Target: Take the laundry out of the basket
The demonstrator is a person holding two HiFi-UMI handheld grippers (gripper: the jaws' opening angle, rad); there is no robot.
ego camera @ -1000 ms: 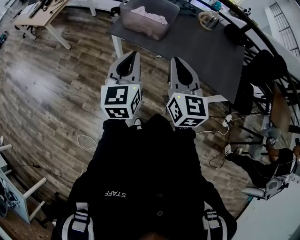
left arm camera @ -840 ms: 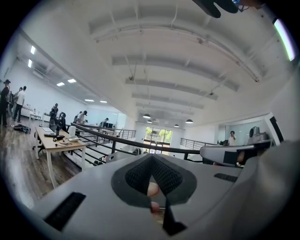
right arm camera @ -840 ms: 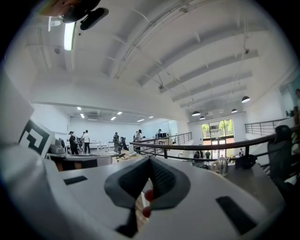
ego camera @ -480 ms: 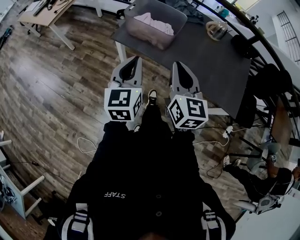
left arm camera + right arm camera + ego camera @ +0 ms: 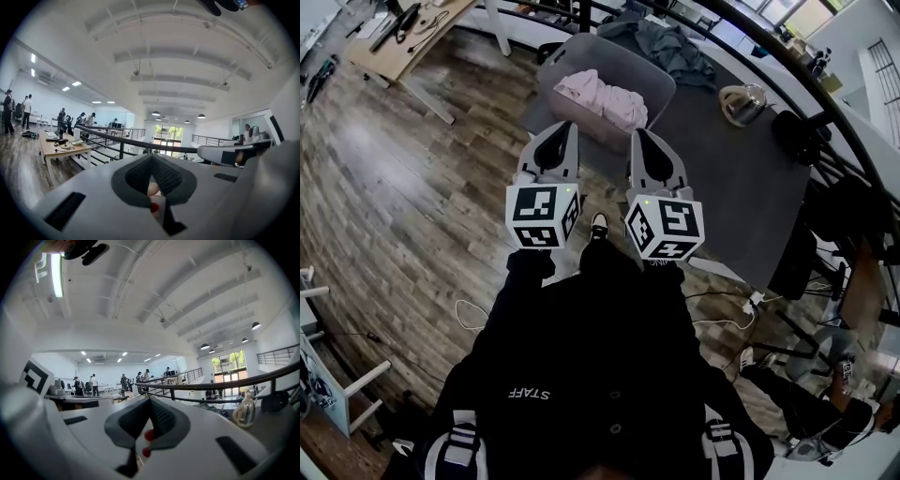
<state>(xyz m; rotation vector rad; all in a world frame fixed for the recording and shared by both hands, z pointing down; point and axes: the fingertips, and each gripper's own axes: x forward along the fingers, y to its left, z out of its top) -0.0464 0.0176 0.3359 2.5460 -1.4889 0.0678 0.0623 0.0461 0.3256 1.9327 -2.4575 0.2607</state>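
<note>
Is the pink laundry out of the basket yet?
No, the pink laundry lies inside the grey basket on the dark table.

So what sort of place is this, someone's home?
Not a home. It is more likely a big open-plan office or workshop: a wooden desk with gear on it, a long black railing as on a mezzanine, and people standing about in a bright hall.

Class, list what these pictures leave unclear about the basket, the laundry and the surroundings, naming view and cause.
Under the pink laundry in the basket: head view, top layer hides it.
Basket's near rim, partly: head view, left tongs and right tongs cover it.
Basket in both gripper views: tongs' own bodies block it.
Items on the wooden desk: head view, too small.
</note>
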